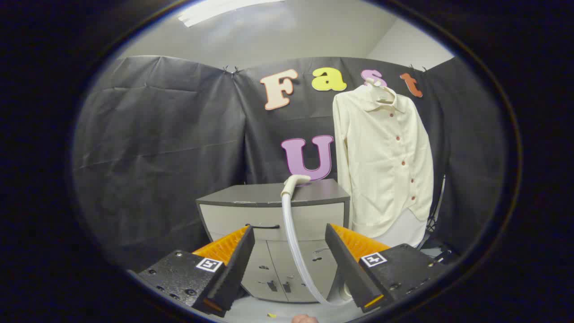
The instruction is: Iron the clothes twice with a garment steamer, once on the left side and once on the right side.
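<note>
A cream button-up shirt (385, 166) hangs on a hanger against the booth's black wall, beyond my right finger and to the right of the cabinet. The garment steamer's pale head (293, 181) lies on top of a grey cabinet (251, 197), straight ahead of the fingers. Its translucent hose (293, 242) drops down the cabinet's front and curves toward my right finger. My gripper (289, 260) is open, well short of the steamer, with nothing held between the fingers; the hose shows in the gap but lies farther off.
The grey cabinet has a drawer with a dark handle (262, 226) and doors below. Black cloth walls close in behind and on both sides. A fingertip (305, 319) shows just below the gap between the fingers.
</note>
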Demonstrator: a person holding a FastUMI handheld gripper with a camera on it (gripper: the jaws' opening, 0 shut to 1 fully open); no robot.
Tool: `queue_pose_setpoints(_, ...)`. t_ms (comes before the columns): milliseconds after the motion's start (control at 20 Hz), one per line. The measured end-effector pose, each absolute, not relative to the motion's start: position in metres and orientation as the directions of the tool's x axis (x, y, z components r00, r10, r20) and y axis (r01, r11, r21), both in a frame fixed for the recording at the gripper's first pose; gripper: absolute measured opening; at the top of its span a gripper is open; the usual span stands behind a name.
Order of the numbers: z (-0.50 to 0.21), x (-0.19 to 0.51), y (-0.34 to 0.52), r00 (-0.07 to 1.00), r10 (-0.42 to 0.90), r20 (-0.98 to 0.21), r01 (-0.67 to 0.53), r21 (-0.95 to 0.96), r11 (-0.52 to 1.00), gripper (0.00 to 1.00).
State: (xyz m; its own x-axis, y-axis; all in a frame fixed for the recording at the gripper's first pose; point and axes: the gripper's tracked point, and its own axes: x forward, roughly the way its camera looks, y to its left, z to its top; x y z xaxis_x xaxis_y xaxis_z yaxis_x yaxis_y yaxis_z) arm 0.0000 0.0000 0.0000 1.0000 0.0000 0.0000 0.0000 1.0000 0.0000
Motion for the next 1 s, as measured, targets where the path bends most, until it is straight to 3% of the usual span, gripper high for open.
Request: queue_pose_setpoints(1000,-0.008,0.009,-0.001,0.995,-0.098,0.030,0.100,-0.103,0.990,0.97)
